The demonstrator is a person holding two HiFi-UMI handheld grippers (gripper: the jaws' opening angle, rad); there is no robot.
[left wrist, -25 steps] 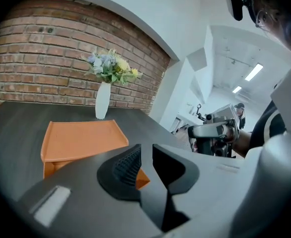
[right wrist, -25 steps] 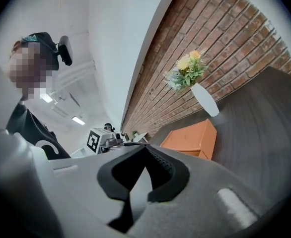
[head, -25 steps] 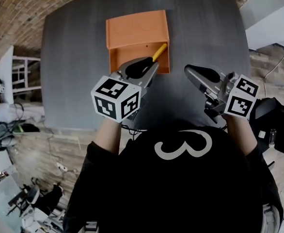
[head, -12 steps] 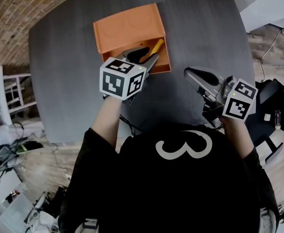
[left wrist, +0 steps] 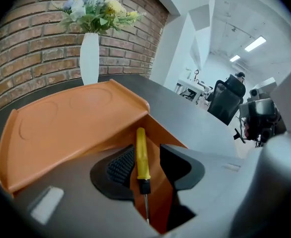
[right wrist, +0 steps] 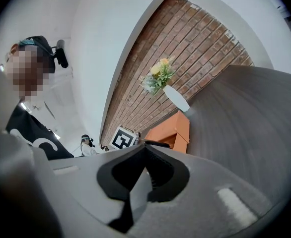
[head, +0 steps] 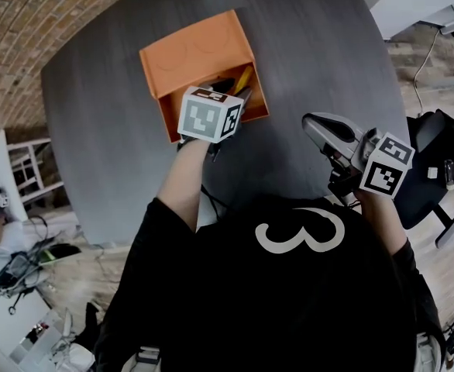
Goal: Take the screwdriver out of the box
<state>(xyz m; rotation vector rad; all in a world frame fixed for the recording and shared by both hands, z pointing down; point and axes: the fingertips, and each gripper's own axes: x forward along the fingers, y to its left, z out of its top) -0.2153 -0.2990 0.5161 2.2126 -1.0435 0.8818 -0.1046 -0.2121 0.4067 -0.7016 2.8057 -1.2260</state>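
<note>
Left gripper view looks down into the orange box point(left wrist: 61, 133), where the screwdriver point(left wrist: 142, 155) sits in the middle of the frame, close to the box's right-hand wall. Its long axis runs nearly straight up the picture, with the yellow handle toward the top and the thin shaft pointing down at the camera. That puts it almost in line with the way the left gripper point(left wrist: 149, 162) points. The jaws are spread and opening, with one pad on each side of the handle and neither pressing on it.

In the head view the left gripper point(head: 239, 99) is at the box's lower right edge, right over the screwdriver point(head: 242, 77). The right gripper point(head: 324, 126) hangs well apart at centre right, over bare table. Its own view shows the right gripper point(right wrist: 145, 150) with its tips pressed together on nothing.

The left hand is plainly the nearer. The likely next move is to close across the handle, squarely to its length.
</note>
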